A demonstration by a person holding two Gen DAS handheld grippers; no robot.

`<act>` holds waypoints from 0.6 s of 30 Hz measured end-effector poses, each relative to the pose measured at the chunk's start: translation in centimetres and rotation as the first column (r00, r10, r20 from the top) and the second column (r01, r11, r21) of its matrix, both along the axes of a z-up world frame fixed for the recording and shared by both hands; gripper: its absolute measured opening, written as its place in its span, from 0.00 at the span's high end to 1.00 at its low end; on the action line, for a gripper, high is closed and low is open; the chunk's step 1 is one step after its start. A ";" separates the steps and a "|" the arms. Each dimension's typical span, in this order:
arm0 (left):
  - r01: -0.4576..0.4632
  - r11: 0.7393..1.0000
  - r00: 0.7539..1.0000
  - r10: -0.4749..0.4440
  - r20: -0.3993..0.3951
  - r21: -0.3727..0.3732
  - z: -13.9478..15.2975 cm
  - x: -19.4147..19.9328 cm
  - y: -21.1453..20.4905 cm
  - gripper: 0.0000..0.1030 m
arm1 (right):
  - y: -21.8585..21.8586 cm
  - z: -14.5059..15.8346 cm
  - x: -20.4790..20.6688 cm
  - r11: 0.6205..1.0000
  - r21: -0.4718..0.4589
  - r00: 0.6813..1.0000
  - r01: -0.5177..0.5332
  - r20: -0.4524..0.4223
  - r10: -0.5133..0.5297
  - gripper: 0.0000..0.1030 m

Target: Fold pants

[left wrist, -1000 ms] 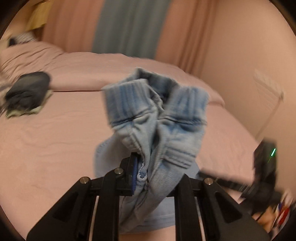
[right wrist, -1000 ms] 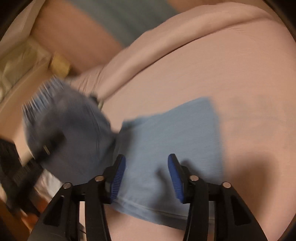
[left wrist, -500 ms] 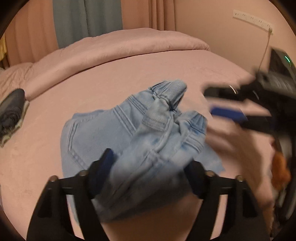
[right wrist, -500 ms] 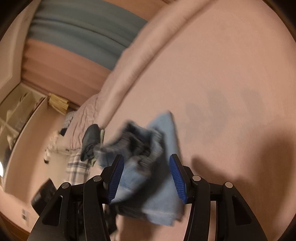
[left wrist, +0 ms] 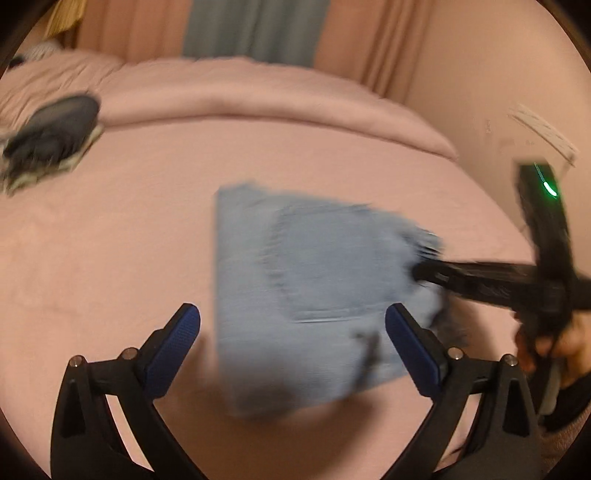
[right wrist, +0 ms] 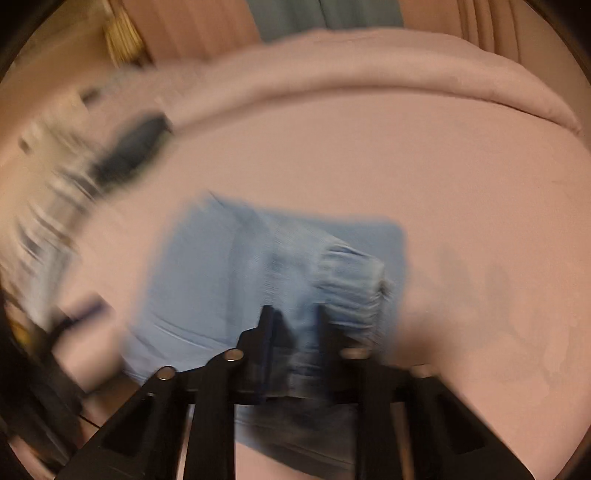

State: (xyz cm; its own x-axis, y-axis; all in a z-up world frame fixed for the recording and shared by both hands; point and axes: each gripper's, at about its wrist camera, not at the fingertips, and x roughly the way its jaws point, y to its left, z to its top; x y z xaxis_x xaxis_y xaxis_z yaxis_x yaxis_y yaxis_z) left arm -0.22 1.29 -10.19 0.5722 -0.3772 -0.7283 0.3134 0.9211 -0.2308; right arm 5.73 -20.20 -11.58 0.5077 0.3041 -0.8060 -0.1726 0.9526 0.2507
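Light blue denim pants [left wrist: 314, 295] lie folded in a rough square on the pink bed [left wrist: 110, 258]. My left gripper [left wrist: 291, 314] hovers just above their near edge, jaws wide and still opening, blue pads clear of the cloth. My right gripper [right wrist: 295, 317] is closing, and its narrow jaws pinch the gathered waistband [right wrist: 351, 284] at the pants' [right wrist: 221, 280] near right side. In the left wrist view the right gripper [left wrist: 424, 273] reaches in from the right, held by a person's hand [left wrist: 554, 343]. Both views are blurred by motion.
A dark bundle of clothing [left wrist: 51, 133] lies at the far left of the bed, also visible as the dark bundle [right wrist: 129, 147]. A rolled pink duvet [left wrist: 258, 96] runs along the back, with curtains [left wrist: 255, 29] behind. The wall [left wrist: 498, 92] stands on the right.
My left gripper let go of the lifted waistband and opened wide; the pants dropped flat onto the bed. My right gripper swung over to the pants and closed on the waistband.
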 end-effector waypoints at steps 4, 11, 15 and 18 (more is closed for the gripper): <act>-0.004 1.000 0.991 0.002 -0.131 -0.018 -3.2 2.0 -0.6 0.06 | -1.2 -0.5 0.4 0.997 0.081 0.999 0.022 -0.034 -0.019 0.93; -0.040 0.992 0.991 0.024 -0.129 -0.120 -2.3 1.0 1.6 0.12 | 1.6 5.1 1.4 0.997 0.069 0.997 -0.016 0.075 0.011 0.40; -0.052 0.985 0.984 0.023 -0.177 -0.163 -3.0 1.4 2.3 0.46 | 6.4 4.0 5.6 0.993 0.056 0.994 -0.100 0.051 0.098 0.40; -0.063 0.981 0.984 0.030 -0.176 -0.181 -2.5 1.2 2.6 0.49 | 10.6 1.9 9.3 0.974 0.112 0.979 -0.198 -0.024 0.202 0.51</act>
State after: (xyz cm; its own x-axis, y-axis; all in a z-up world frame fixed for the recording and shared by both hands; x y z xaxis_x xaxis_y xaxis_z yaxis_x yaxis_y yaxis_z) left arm 0.98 3.85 -12.70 0.4645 -0.4908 -0.7371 0.2119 0.8698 -0.4456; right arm 15.01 -9.60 -9.67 0.3994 0.4834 -0.7790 -0.3460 0.8663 0.3602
